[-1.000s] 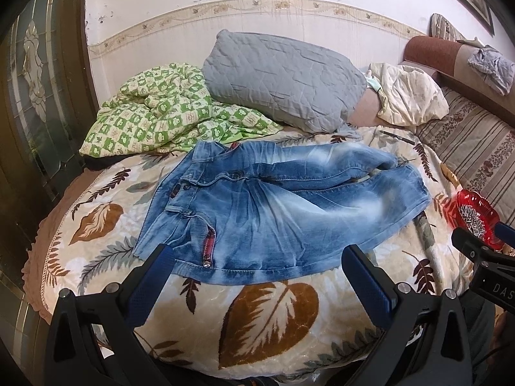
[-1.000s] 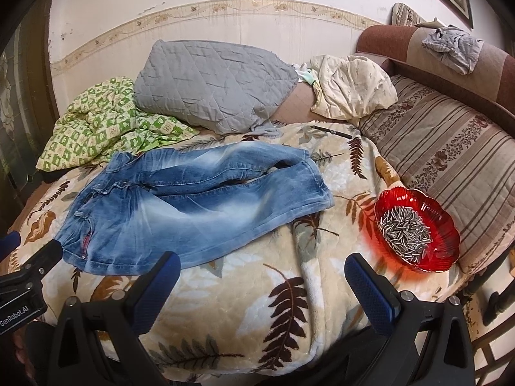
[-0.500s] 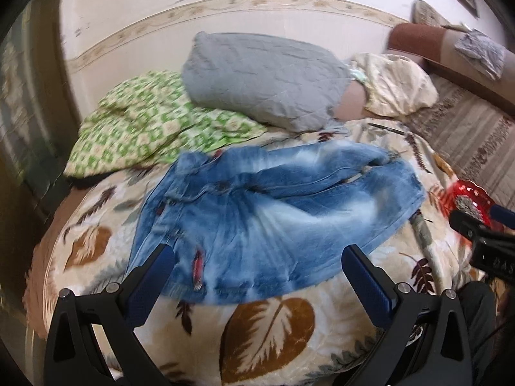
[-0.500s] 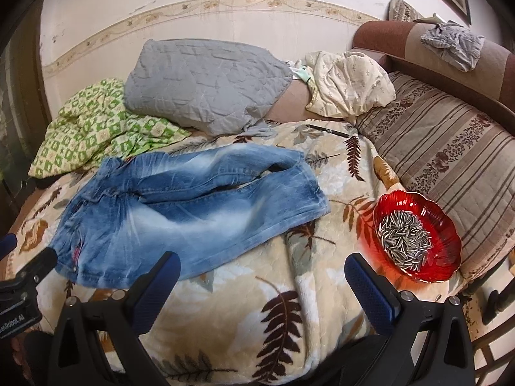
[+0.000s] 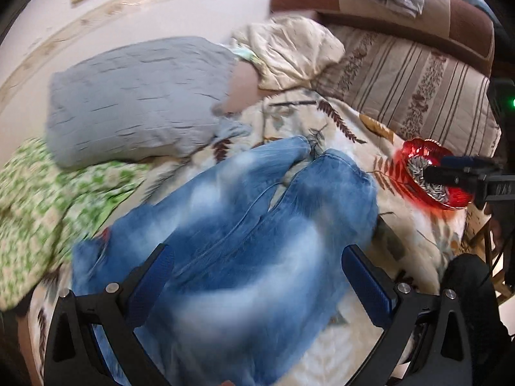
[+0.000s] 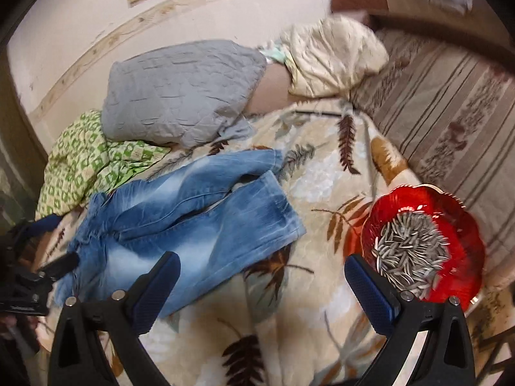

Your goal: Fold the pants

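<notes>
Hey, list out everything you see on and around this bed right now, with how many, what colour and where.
Faded denim jeans: one, blue, spread flat mid-bed, legs toward the headboard side.
Leaf-print fleece blanket: one, cream and brown, covering the bed.
Glass dish of sunflower seeds: one, red, on the blanket by the striped cushion.
Quilted pillow: one, grey, by the wall.
Checked cover: one, green and white, bunched beside the pillow.
Crumpled cloth: one, cream, at the corner.
Striped cushion: one, beige and brown, along the side.
Left gripper: black, blue pads, open, over the jeans.
Right gripper: black, blue pads, open, over the blanket.
</notes>
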Demonstrator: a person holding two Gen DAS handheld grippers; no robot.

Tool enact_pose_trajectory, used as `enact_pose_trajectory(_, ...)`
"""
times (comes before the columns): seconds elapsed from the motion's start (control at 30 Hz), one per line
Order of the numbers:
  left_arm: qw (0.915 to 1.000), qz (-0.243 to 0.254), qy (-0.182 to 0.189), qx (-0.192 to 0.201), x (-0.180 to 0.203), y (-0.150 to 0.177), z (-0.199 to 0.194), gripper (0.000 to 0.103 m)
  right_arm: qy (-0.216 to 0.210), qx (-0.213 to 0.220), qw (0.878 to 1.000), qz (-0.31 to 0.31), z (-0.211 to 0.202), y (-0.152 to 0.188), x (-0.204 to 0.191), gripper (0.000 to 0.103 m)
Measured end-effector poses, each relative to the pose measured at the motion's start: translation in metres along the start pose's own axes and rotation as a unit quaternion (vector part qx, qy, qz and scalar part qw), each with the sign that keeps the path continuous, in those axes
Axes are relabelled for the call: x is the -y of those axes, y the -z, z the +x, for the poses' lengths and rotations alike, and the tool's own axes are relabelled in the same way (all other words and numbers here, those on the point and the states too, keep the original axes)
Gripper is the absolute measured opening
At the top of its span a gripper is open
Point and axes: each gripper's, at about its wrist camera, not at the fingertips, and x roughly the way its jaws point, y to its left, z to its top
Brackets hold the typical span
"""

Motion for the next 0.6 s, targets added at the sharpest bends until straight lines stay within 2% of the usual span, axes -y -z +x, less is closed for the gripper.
enact_pose_trajectory(0.17, 0.9997, 0.023, 0.002, -0.004, -0.003, -0.03, 0.059, 0.103, -0.031, -0.032, 0.999, -0.004, 0.058, -0.056, 0.02, 0.103)
enact_pose_trajectory(0.37, 0.9978, 0.018, -0.024, -0.059, -0.021, -0.03, 0.132, 0.103, -0.049, -0.073, 0.995, -0.055, 0.147, -0.12, 0.014, 0.102)
enact_pose_trajectory(0.47, 0.9972, 0.015, -0.025, -0.069, -0.027, -0.024, 0.15, 0.103, -0.059, -0.106, 0.99, -0.067, 0.196, -0.14, 0.014, 0.097)
enact_pose_trajectory(0.6, 0.9967, 0.019, -0.021, -0.076, -0.026, -0.021, 0.171, 0.103, -0.062, -0.145, 0.985, -0.071, 0.246, -0.147, 0.009, 0.092)
